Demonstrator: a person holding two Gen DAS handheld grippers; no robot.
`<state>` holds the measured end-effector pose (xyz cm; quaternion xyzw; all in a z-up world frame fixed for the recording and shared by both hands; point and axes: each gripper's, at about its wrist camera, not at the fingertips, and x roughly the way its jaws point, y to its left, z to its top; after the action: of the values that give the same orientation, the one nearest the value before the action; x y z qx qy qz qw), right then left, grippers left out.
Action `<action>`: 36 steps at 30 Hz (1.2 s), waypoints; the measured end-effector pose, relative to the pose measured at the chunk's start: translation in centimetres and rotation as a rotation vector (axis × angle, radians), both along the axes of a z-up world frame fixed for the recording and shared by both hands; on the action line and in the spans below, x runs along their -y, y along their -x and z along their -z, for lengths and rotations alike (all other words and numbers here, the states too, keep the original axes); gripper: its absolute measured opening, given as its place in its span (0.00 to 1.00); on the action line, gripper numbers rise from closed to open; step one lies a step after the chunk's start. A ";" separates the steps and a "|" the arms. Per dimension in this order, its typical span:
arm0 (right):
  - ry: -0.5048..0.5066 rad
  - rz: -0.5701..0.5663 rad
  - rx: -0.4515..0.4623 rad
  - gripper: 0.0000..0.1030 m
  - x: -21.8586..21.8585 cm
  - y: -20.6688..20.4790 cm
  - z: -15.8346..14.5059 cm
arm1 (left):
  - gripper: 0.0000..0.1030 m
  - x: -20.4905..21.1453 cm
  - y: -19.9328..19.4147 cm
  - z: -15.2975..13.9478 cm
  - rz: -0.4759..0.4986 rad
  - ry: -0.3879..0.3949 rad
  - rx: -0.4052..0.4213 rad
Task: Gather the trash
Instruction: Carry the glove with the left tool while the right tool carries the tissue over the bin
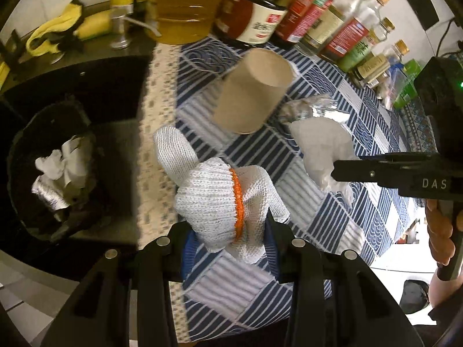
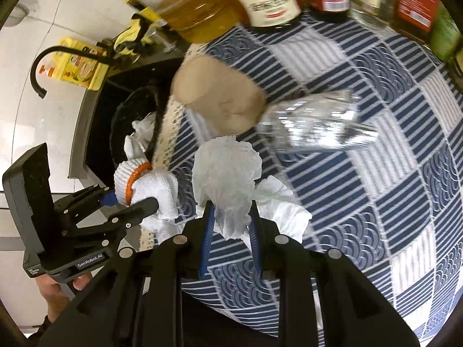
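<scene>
Now, glove: my left tool point(image 1: 231, 231) clamps a white knit glove point(image 1: 214, 202), fingers pointing away.
Tissue: my right tool point(image 2: 231, 219) is pinched on crumpled tissue point(image 2: 225, 179).
Surface: blue patterned cloth point(image 2: 376, 173); toppled paper cup point(image 1: 251, 92), bottles behind.
Edge: black bin point(image 1: 26, 173) beside the surface.
</scene>
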<state>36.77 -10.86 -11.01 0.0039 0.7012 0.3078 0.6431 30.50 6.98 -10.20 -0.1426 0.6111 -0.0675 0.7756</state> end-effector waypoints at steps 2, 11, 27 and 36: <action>-0.001 -0.014 -0.004 0.24 -1.4 0.5 0.1 | 0.37 -1.3 0.4 0.0 -0.010 -0.002 0.001; -0.002 -0.052 -0.018 0.24 -8.6 2.2 0.6 | 0.37 -7.5 2.7 -0.3 -0.050 -0.016 0.006; -0.001 -0.106 0.001 0.24 -22.0 4.1 0.7 | 0.37 -19.7 4.8 -0.1 -0.102 -0.013 0.023; -0.002 -0.090 -0.006 0.24 -27.6 4.1 1.6 | 0.37 -25.6 5.2 0.1 -0.092 -0.017 0.026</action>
<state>32.71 16.70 -12.62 -0.0261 0.7021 0.3372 0.6267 25.33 32.57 -10.29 -0.1632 0.5945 -0.0282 0.7869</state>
